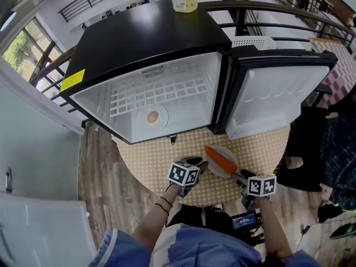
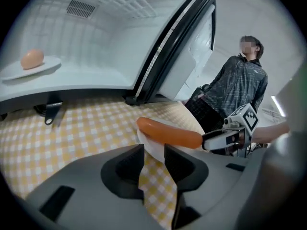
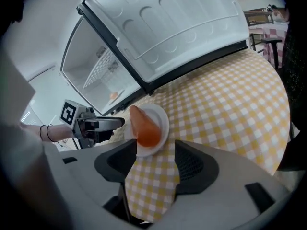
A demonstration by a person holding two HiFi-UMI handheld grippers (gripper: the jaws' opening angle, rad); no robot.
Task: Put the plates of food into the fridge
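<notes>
The left gripper (image 2: pixel 154 151) and right gripper (image 3: pixel 156 151) both hold their jaws apart, clamping nothing, with the sausage (image 3: pixel 144 126) plate (image 3: pixel 163 117) on the checkered table (image 3: pixel 230 95) just ahead, its rim reaching between each pair.

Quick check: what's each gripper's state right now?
Left gripper: open, plate rim between its jaws, not gripped.
Right gripper: open, jaws at the same plate's rim.
</notes>
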